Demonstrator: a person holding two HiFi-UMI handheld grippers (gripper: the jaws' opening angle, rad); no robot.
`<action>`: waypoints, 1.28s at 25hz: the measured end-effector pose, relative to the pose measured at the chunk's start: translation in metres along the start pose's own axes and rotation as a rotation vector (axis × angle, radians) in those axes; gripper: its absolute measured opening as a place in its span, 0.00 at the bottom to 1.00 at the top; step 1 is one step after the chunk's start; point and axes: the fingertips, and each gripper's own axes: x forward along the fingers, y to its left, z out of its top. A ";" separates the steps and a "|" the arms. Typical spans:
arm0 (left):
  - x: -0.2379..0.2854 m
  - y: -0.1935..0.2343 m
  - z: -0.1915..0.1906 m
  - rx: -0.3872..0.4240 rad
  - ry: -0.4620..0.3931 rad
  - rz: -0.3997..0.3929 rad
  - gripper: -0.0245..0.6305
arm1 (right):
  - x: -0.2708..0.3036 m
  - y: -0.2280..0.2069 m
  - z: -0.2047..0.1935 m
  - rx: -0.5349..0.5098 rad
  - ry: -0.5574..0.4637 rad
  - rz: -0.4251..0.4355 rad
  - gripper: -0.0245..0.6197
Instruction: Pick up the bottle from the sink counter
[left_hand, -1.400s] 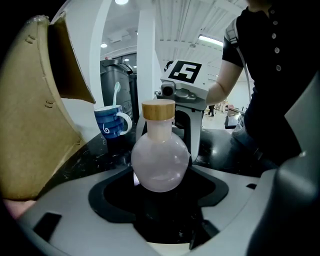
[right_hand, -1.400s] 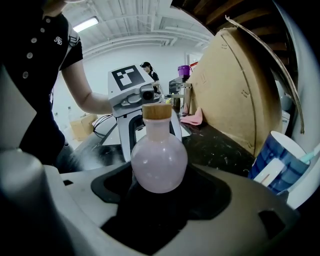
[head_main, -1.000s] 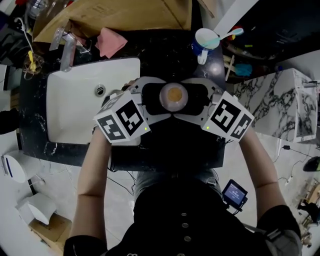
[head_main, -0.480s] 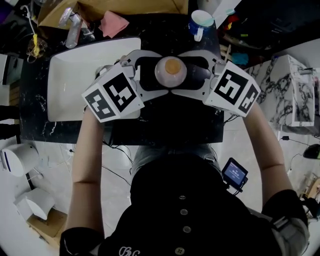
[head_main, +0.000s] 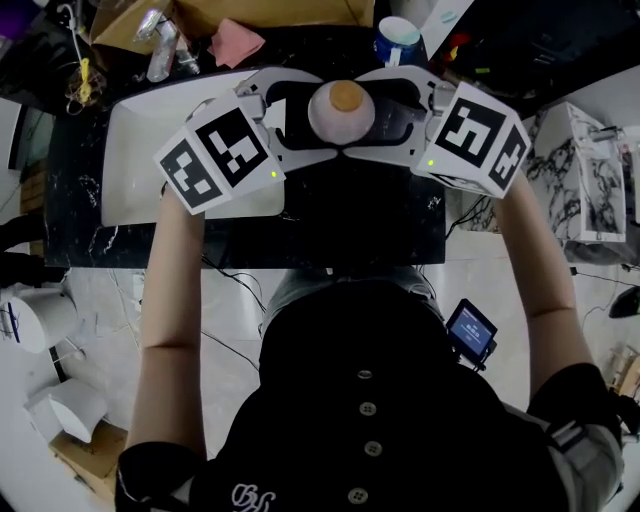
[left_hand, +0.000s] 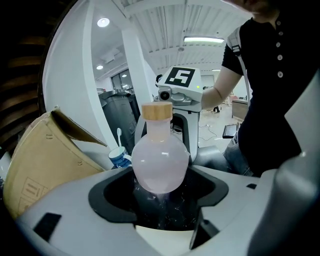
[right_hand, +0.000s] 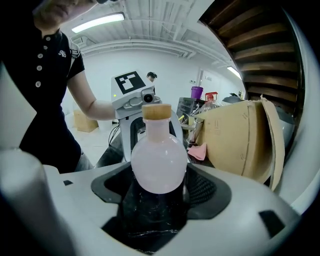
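Head view: corked, milky-pink bottle (head_main: 332, 120)

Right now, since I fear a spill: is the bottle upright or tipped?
Upright: both gripper views show the bottle with its cork straight above the round body; the head view looks down onto the cork.
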 end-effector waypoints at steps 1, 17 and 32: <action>-0.002 0.000 0.003 0.004 -0.004 -0.002 0.55 | -0.002 0.000 0.003 0.000 -0.003 -0.001 0.56; -0.032 0.005 0.044 0.078 -0.006 0.021 0.56 | -0.033 -0.004 0.040 -0.037 -0.048 -0.045 0.56; -0.042 0.002 0.056 0.082 -0.034 0.032 0.56 | -0.041 0.004 0.055 -0.029 -0.066 -0.020 0.56</action>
